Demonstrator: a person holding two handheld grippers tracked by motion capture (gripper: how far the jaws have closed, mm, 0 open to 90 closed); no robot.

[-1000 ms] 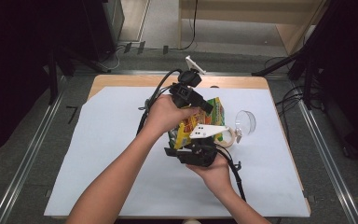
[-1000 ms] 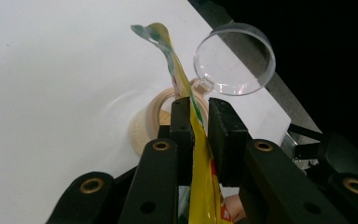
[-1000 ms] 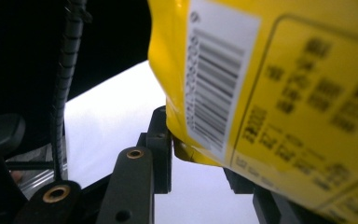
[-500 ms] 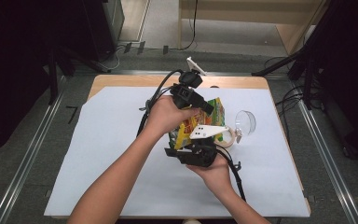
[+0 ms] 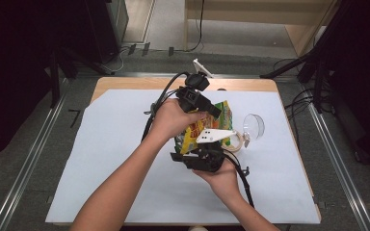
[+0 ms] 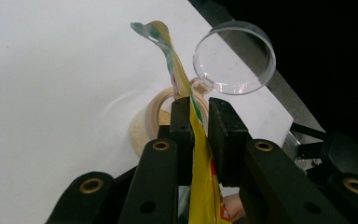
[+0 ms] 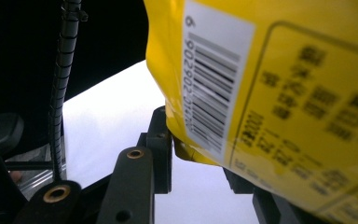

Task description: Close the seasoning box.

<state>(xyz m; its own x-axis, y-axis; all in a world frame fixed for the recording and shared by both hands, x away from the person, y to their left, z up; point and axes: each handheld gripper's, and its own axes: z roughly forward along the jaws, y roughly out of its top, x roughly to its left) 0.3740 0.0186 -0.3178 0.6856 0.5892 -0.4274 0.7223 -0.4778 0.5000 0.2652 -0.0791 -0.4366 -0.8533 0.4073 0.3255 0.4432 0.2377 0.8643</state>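
1. A yellow snack bag was held up off the white sheet near the middle of the table, between the 2 grippers.
2. The left gripper was clamped on the bag's thin sealed edge. In the left gripper view both pads pinched the film, and the flat edge ran straight up between the jaws, with the far corner curling over to the left at the top.
3. The right gripper had the bag's opposite end. In the right gripper view the bottom corner of the bag sat between its jaws, with the left pad right against the film. The other pad was hidden behind the bag, so it looked like a grip, but only 1 side was really visible.
4. From the high view, the bag's long axis ran roughly from the near hand to the far hand, and the barcode panel faced the right gripper's camera.
5. Behind the bag on the sheet lay a roll of tape, and just beside that a clear round cup tipped on its side, its open mouth facing the left gripper's camera.
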